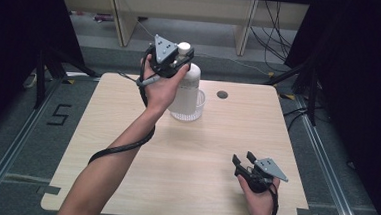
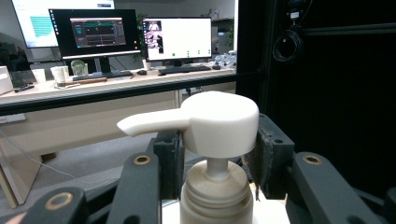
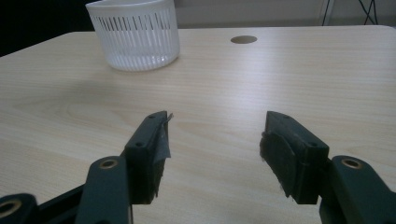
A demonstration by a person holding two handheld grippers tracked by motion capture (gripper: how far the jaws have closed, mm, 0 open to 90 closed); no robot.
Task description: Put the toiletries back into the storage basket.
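1. High view: we see the left gripper (image 1: 174, 61) at the neck of the upright white plastic pump bottle (image 1: 188, 87), which stands in a clear slotted basket (image 1: 197, 107).
2. Left gripper view: jaws half-open, flanking the pump head (image 2: 219, 122) — whether the pads press it, we cannot tell.
3. Right gripper view: right gripper (image 3: 215, 140) wide open, empty — well apart from the basket.

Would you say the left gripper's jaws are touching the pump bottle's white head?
Touching. The left gripper view shows the left gripper with a black pad pressed against each side of the pump head, no gap visible on either side.

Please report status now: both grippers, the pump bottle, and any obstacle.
Left gripper closed on pump bottle at its pump head. Bottle stands in white basket. Right gripper open, empty, low over table. No obstacle.
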